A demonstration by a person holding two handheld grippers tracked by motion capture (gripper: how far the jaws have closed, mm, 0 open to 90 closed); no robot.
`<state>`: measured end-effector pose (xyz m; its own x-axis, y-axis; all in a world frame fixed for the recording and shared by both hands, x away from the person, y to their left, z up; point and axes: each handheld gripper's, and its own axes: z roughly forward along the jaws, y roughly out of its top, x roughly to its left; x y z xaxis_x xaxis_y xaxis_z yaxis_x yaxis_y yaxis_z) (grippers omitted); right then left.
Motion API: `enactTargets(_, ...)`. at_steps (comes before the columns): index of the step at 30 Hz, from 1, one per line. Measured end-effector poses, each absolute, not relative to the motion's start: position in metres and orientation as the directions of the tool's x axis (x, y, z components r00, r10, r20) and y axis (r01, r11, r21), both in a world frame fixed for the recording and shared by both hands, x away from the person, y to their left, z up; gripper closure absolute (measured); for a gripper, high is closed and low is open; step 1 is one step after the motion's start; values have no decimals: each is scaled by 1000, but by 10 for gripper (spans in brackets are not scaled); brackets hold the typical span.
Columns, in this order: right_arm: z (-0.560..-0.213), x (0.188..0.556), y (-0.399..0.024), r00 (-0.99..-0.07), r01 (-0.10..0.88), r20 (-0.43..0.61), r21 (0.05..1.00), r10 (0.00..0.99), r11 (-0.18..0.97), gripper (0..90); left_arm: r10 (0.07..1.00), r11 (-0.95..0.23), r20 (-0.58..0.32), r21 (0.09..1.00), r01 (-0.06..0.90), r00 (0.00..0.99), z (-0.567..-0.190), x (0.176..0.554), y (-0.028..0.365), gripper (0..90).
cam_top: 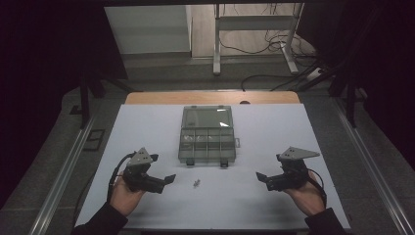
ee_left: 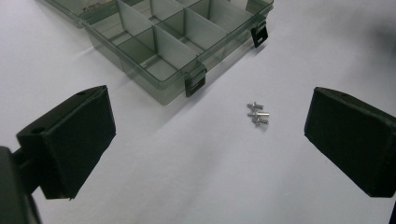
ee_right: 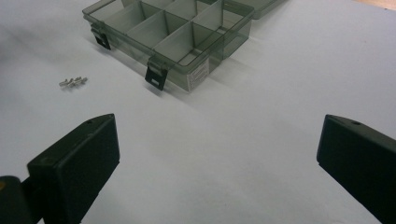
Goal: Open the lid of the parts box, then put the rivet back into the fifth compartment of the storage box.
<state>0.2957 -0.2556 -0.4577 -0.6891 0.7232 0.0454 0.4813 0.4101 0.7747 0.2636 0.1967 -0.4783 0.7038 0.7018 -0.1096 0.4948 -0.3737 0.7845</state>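
The left gripper (cam_top: 164, 180), jaws spread wide and holding nothing, hovers low over the white table (cam_top: 274, 205), with the small cluster of screws (ee_left: 258, 114) just ahead between its jaws. The right gripper (cam_top: 262, 178), equally open and empty, waits well apart. Closing carelessly could scatter the tiny screws short of the open compartment box (cam_top: 207, 141).

left gripper (cam_top: 164, 178): 2 black jaws, grey triangular plate, black cable | sleeves (cam_top: 100, 223): dark
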Motion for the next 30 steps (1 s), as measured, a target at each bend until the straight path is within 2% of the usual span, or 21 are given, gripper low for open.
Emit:
enactTargets(11, -464, 289, -263, -675, 494, 43, 768, 736, 408, 0, 710, -388, -100, 771, 505, 697, -482, 259, 202, 23)
enactTargets(30, -471, 278, -277, -664, 511, 46, 757, 747, 408, 0, 714, -365, -138, 764, 532, 687, -486, 257, 209, 22)
